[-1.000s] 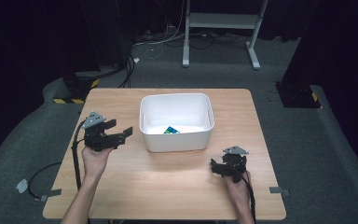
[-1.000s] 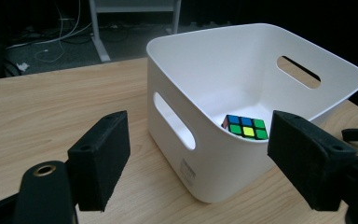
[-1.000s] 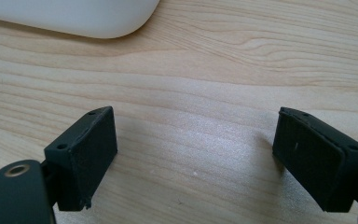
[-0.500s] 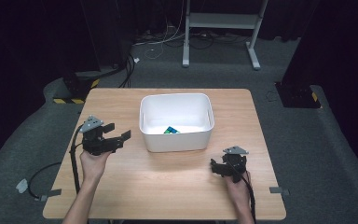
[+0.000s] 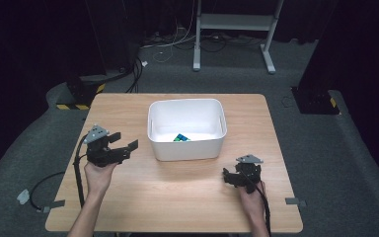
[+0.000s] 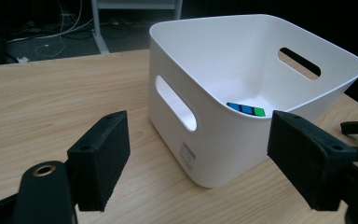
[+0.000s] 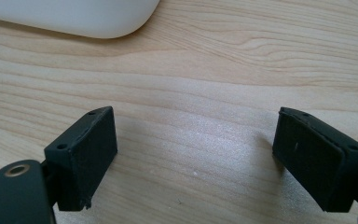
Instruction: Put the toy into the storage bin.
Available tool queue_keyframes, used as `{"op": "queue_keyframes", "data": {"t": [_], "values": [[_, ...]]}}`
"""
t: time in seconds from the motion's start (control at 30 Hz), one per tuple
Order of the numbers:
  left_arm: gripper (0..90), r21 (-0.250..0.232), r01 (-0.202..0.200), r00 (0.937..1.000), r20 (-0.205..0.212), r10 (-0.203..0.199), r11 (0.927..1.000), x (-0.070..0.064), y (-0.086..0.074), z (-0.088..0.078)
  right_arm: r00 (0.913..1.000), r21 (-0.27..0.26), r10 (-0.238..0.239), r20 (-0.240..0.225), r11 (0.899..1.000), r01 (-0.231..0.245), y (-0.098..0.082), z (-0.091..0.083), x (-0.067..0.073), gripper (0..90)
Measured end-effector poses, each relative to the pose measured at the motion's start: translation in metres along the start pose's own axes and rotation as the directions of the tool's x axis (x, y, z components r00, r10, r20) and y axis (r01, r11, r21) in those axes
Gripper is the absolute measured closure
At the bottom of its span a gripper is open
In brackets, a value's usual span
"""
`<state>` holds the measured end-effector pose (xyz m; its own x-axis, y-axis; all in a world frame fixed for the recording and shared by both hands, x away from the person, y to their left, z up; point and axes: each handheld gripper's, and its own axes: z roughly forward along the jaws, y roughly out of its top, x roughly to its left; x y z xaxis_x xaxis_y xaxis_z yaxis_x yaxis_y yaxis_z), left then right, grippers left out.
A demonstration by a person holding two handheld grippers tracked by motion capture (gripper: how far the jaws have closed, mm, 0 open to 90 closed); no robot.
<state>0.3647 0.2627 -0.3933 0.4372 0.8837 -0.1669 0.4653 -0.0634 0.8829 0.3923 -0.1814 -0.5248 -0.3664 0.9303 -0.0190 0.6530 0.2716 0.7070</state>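
On white bin (image 6: 223,154) side: small label, unreadable; left tongs (image 6: 205,163), right tongs (image 7: 196,158) wide, empty.

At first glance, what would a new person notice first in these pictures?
The white bin at the middle of the wooden table stands out most, with a small blue and green cube lying inside it. Next come the two black grippers: the left gripper beside the bin's left wall and the right gripper near its front right corner, both open and empty.
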Motion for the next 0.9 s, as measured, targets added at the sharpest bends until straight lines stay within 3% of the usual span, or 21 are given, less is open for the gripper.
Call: {"op": "queue_keyframes", "data": {"t": [0.9], "values": [[21.3, 0.008, 0.018, 0.9998, 0.006, -0.018, 0.9998, 0.000, -0.013, -0.002, 1.0000, 0.000, 0.000, 0.000, 1.000, 0.000, 0.000, 0.000, 0.000, 13.4]]}}
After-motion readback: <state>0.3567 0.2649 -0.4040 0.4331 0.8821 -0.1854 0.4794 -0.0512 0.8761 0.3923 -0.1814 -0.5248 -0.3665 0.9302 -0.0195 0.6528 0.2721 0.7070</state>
